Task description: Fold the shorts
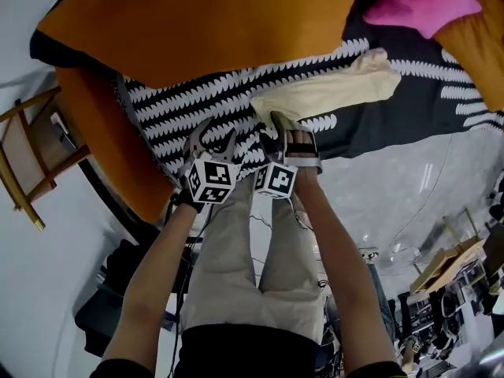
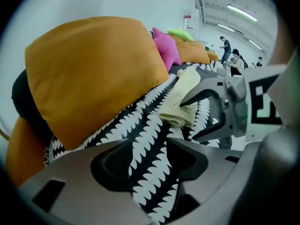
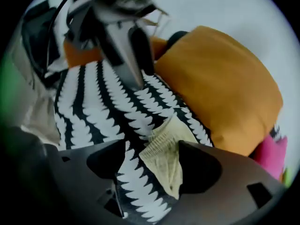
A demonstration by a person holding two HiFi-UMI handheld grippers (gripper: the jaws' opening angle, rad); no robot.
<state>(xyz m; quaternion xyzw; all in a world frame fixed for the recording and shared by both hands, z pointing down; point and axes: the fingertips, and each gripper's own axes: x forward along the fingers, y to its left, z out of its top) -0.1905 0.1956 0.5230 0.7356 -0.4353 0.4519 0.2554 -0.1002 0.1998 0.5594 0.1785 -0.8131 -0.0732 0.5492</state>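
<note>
At the far left a wooden chair (image 1: 31,156) stands off the cover's edge. My left forearm (image 1: 153,274) reaches up the picture, wrist bent so the left claw (image 1: 214,135) tips steeply down over the black-and-white patterned cover (image 1: 181,101). Its jaws stand apart with only that toothed print between them. Just beside it the right claw (image 1: 290,128) points down the same way, jaws apart, with a corner of the shorts (image 1: 331,89) lying loose between them.

The right gripper view shows what the head view hides. That corner is the ribbed waistband, close by the jaw at that view's right, with neither pad pressing it. The left gripper view shows the shorts as a soft, pale-yellow folded bundle on the cover, with the other claw's tip over it.

A big plump orange pillow (image 1: 205,22) fills the top, and a pink pillow (image 1: 417,2) sits in the right corner.
</note>
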